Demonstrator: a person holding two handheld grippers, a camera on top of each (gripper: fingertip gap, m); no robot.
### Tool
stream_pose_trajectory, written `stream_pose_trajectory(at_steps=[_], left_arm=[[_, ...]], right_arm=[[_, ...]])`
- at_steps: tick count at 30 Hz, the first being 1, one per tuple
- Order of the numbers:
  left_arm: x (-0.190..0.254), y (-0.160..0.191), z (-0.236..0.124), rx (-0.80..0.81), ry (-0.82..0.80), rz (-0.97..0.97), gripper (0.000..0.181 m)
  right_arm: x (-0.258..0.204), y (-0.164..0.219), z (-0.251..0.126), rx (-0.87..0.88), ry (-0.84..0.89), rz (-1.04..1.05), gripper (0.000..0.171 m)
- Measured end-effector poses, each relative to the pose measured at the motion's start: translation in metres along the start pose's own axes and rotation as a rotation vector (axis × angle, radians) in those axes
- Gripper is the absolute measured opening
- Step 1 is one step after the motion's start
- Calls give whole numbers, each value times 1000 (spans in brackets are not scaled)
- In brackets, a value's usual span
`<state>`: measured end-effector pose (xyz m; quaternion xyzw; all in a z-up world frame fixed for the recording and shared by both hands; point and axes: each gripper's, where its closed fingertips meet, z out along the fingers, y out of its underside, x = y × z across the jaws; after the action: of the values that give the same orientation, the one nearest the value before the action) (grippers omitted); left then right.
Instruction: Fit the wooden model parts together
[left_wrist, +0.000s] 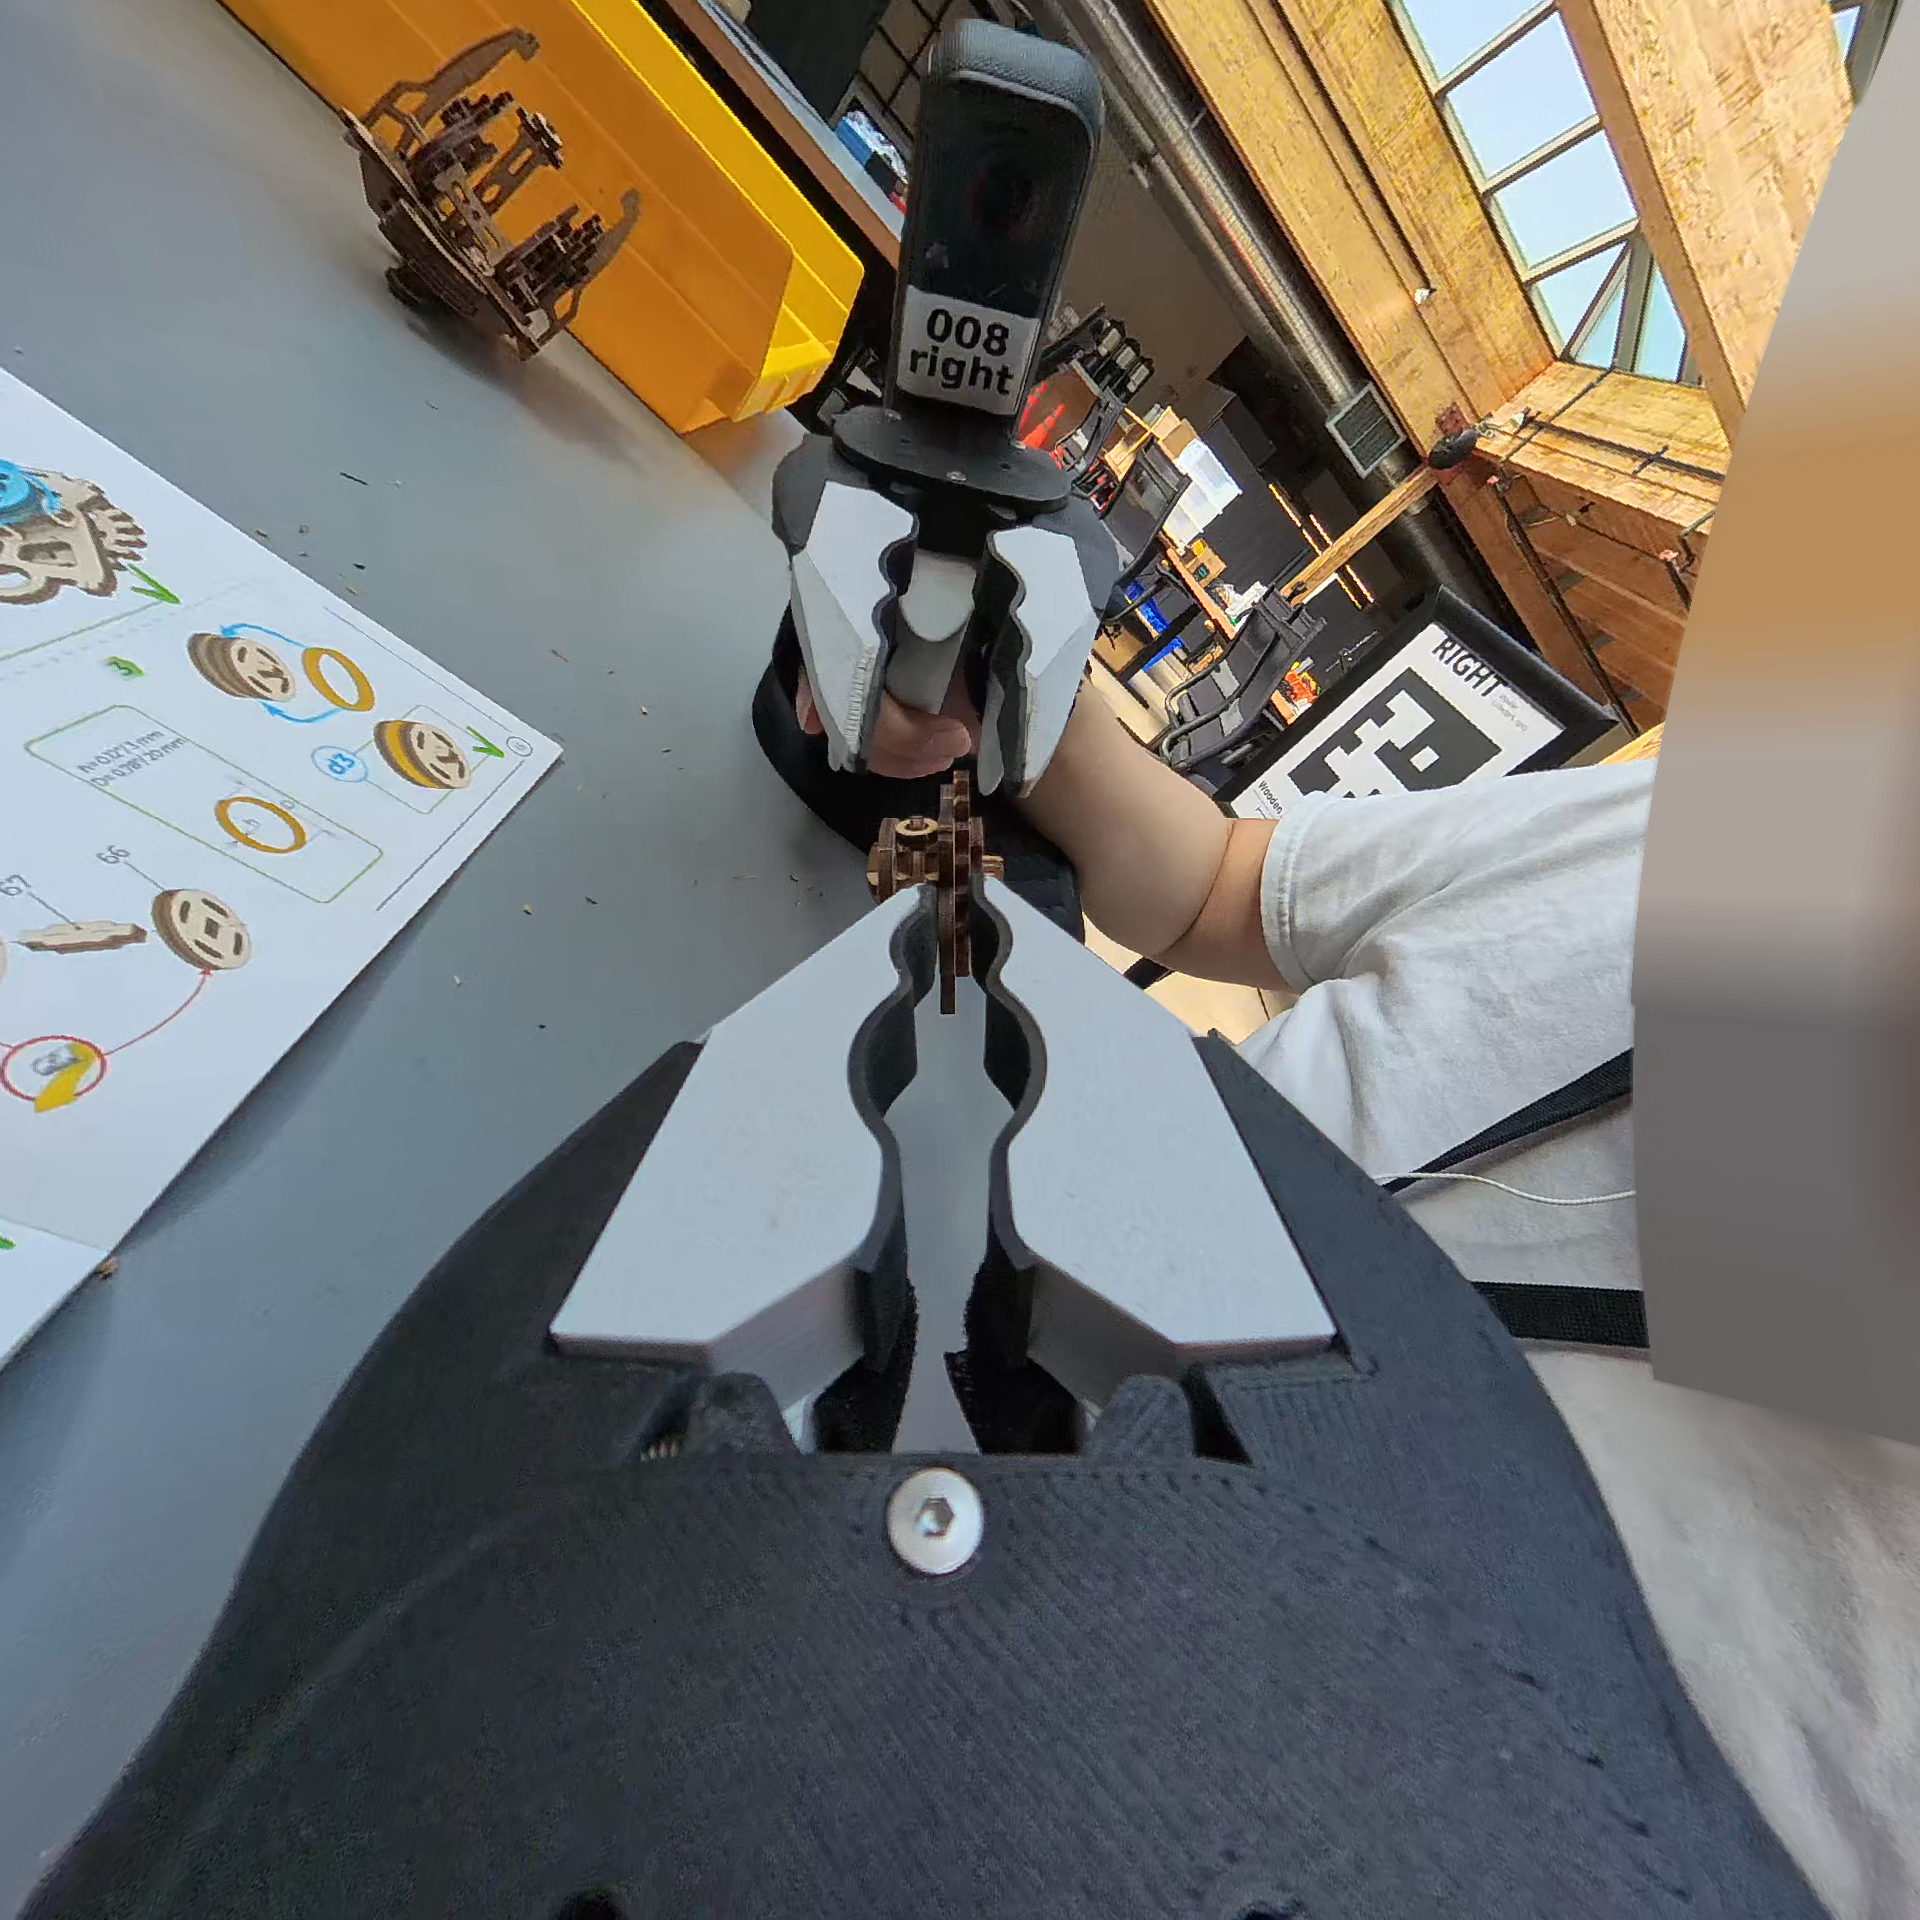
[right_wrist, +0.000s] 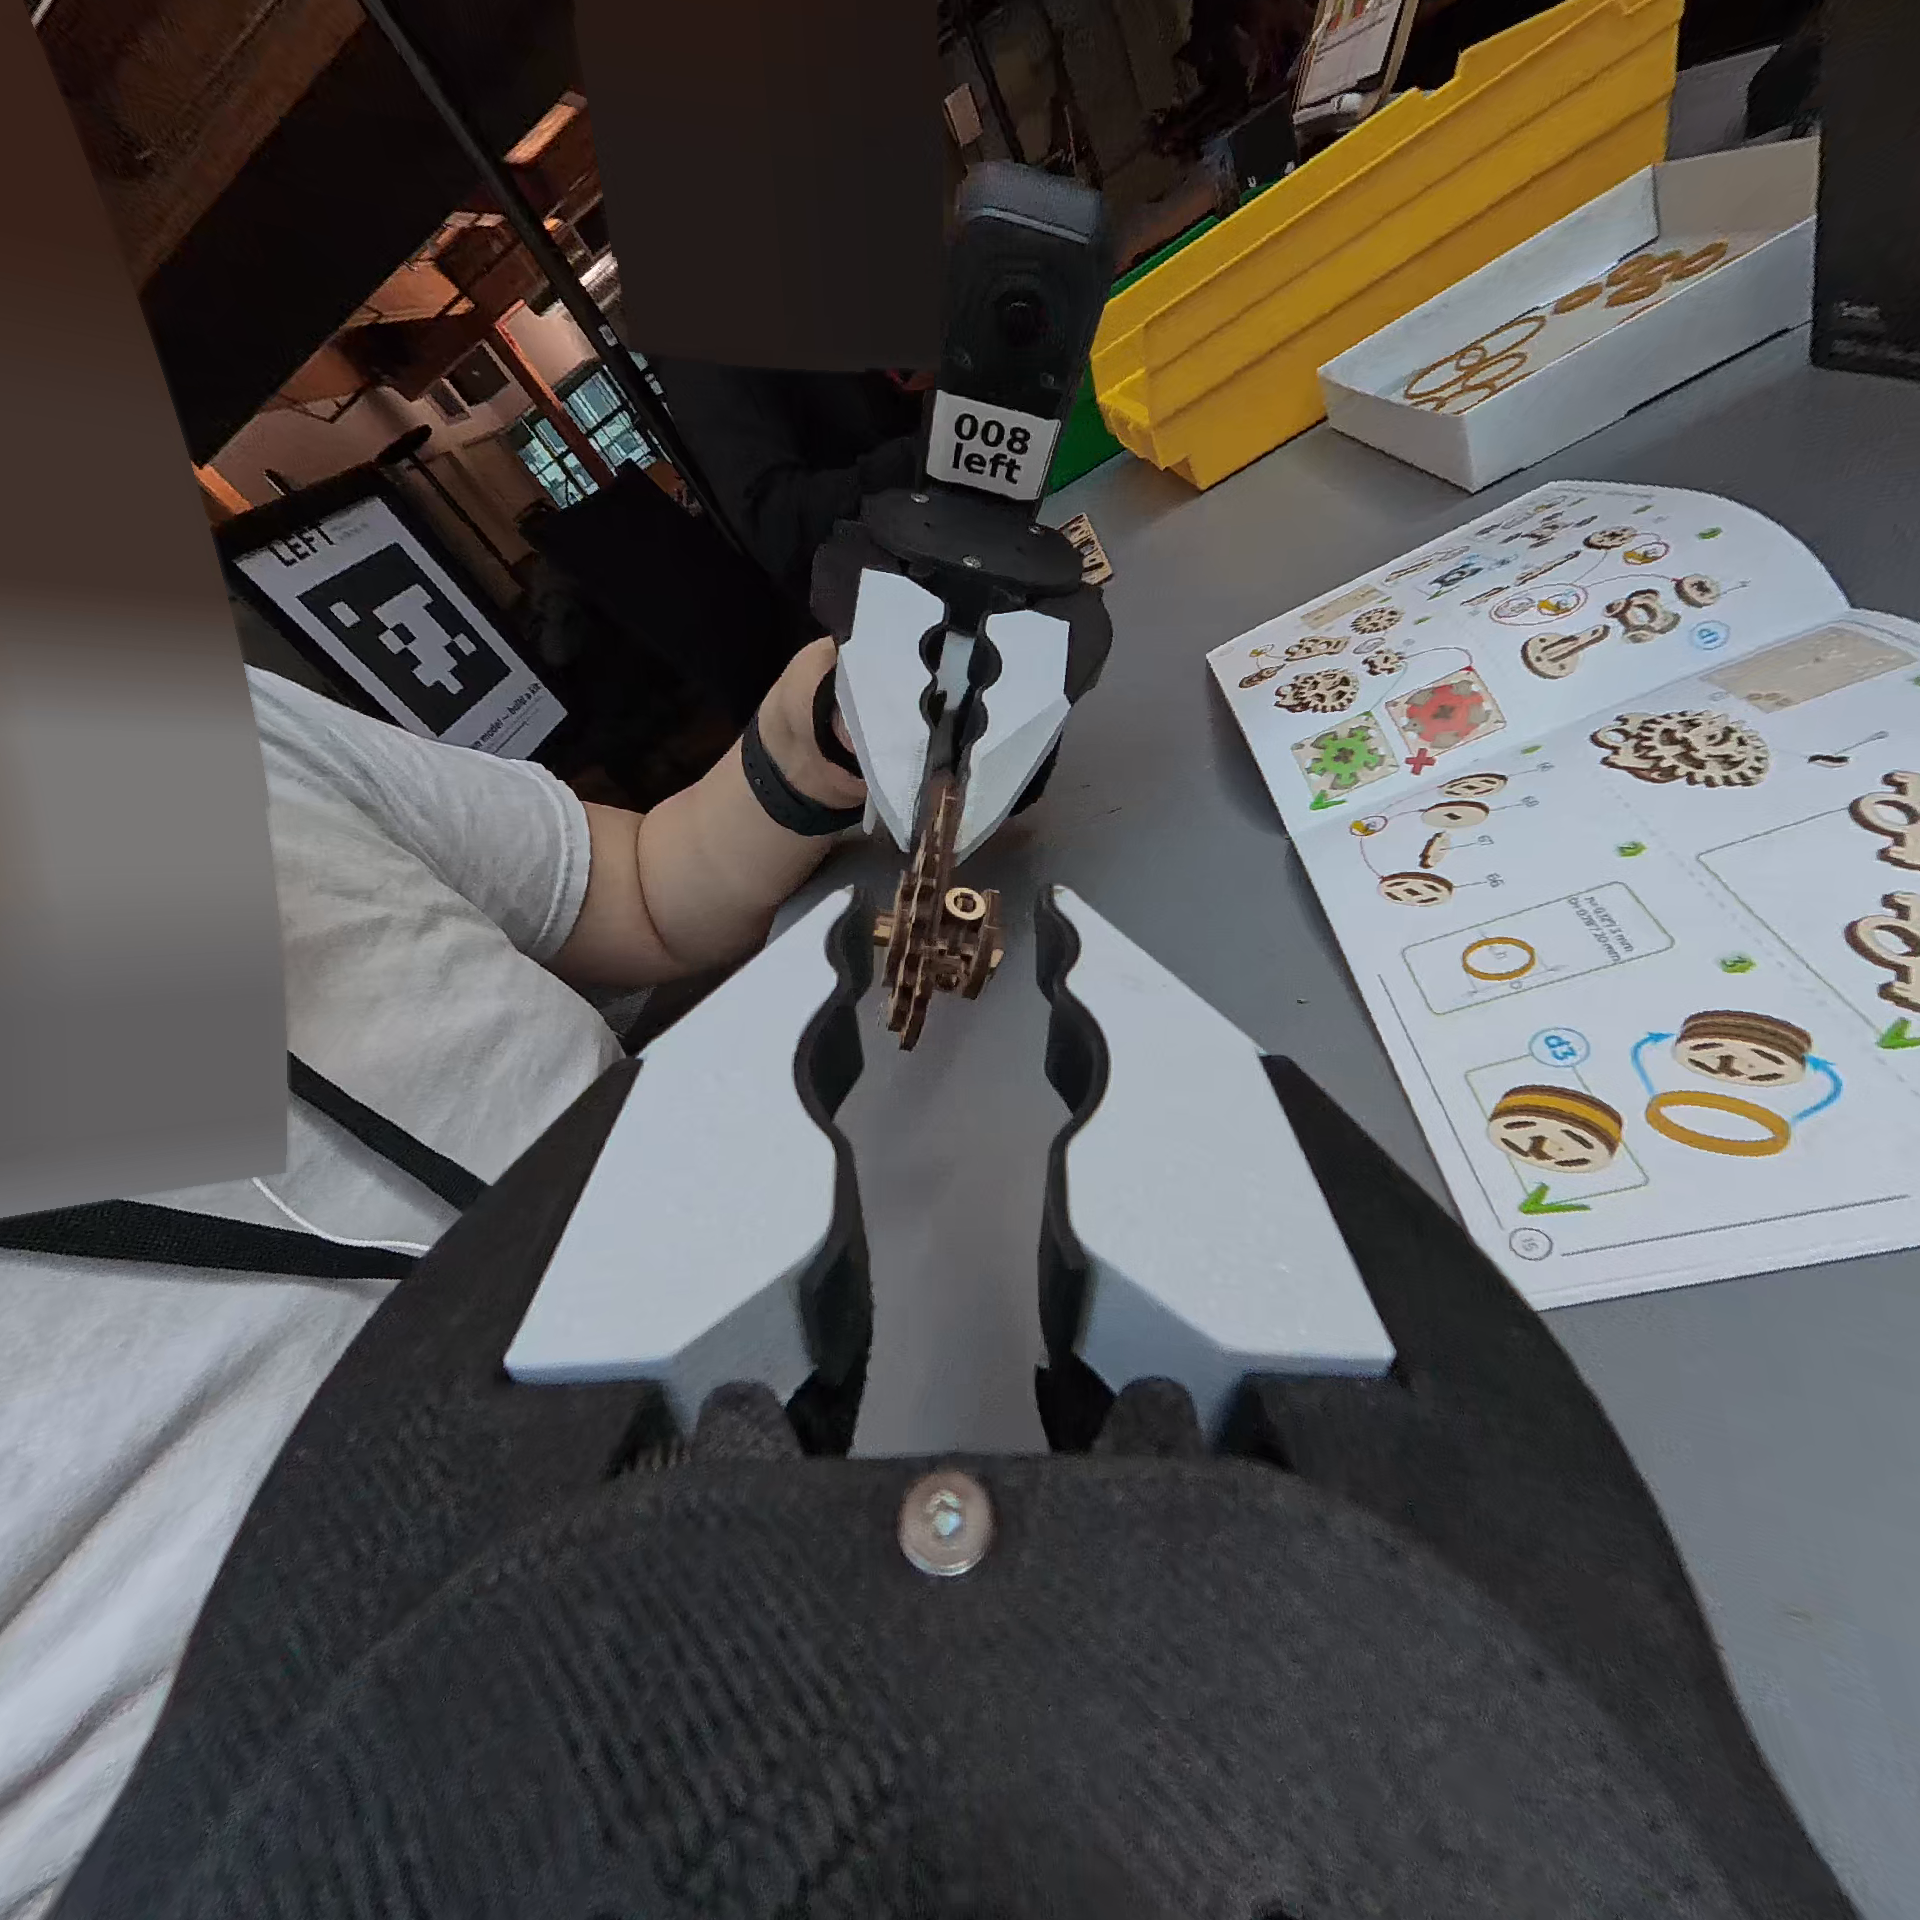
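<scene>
My left gripper (left_wrist: 951, 906) is shut on a small wooden gear assembly (left_wrist: 928, 857). It grips the flat dark gear disc by its edge and holds it above the grey table (left_wrist: 540, 644). The right wrist view shows the same assembly (right_wrist: 940, 956), with a lighter pinned hub on one side, hanging from the left gripper (right_wrist: 930, 831). My right gripper (right_wrist: 951, 909) is open, its fingertips on either side of the assembly. I cannot tell whether they touch it. In the left wrist view the right gripper (left_wrist: 925, 774) faces mine from just beyond the part.
A partly built dark wooden model (left_wrist: 468, 187) stands at the back by a yellow bin (left_wrist: 675, 208). An open instruction sheet (right_wrist: 1610, 883) lies beside the grippers. A white box of wooden part sheets (right_wrist: 1558, 353) sits by the yellow bin (right_wrist: 1351, 260). The person's arm (right_wrist: 675, 883) reaches in. The tips of both grippers are at nearly the same place.
</scene>
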<state>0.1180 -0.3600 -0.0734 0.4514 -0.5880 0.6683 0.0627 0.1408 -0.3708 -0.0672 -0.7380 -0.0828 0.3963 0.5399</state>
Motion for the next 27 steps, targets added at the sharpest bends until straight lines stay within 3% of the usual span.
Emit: stream_pose_trajectory(at_steps=[1,3,6,13,15,18,22,24,27], left_arm=[[0,1,0,-7,-1,0,3],[2,2,1,-15,13,-3,3],[2,2,0,-18,11,-1,3],[9,-11,-3,65,54,4,4],[8,-16,-5,99,50,-10,23],[1,-16,-4,108,21,-34,34],[-4,-4,6,52,16,-93,34],[-4,2,10,26,27,-108,23],[-8,6,13,5,0,-91,22]], right_arm=[[-1,1,1,-3,-19,23,29],[-7,7,2,-43,-71,63,10],[-8,12,4,-65,-85,113,4],[-13,9,7,-39,-124,228,1],[-11,5,6,-7,-128,270,1],[-7,1,2,26,-127,316,1],[-4,2,1,24,-109,324,1],[-4,3,2,14,-105,317,1],[-1,4,2,8,-92,317,1]])
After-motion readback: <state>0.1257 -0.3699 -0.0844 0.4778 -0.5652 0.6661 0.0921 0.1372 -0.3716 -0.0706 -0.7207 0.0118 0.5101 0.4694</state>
